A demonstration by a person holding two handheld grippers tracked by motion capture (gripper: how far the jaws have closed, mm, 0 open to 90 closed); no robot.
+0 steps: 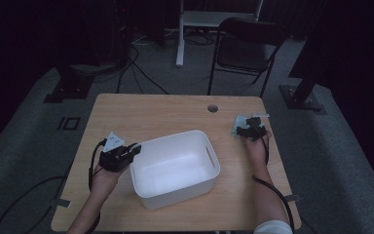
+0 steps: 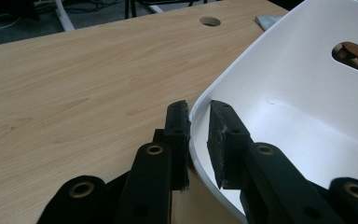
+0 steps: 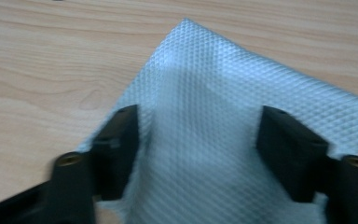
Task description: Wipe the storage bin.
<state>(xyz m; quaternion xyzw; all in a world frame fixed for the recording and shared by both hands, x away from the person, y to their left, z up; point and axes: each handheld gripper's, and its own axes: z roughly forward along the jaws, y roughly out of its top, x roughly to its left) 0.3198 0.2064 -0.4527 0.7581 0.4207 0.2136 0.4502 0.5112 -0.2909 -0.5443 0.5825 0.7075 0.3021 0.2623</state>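
A white plastic bin (image 1: 175, 191) with slot handles stands on the middle of the wooden table (image 1: 160, 114). My left gripper (image 1: 135, 148) is at the bin's left rim. In the left gripper view the two black jaws straddle the thin wall of the bin (image 2: 298, 102), one pad outside and one inside, and the left gripper (image 2: 198, 135) is shut on it. Near the table's right edge lies a pale blue textured cloth (image 1: 237, 123). My right gripper (image 1: 248, 128) rests over it. In the right gripper view the cloth (image 3: 214, 79) lies flat between the wide-apart jaws of the right gripper (image 3: 198, 140), which is open.
A round cable hole (image 1: 213, 108) sits near the table's far edge. Behind the table a black folding chair (image 1: 246, 48) and a white stand (image 1: 180, 39) are on the grey floor, with cables trailing at the left.
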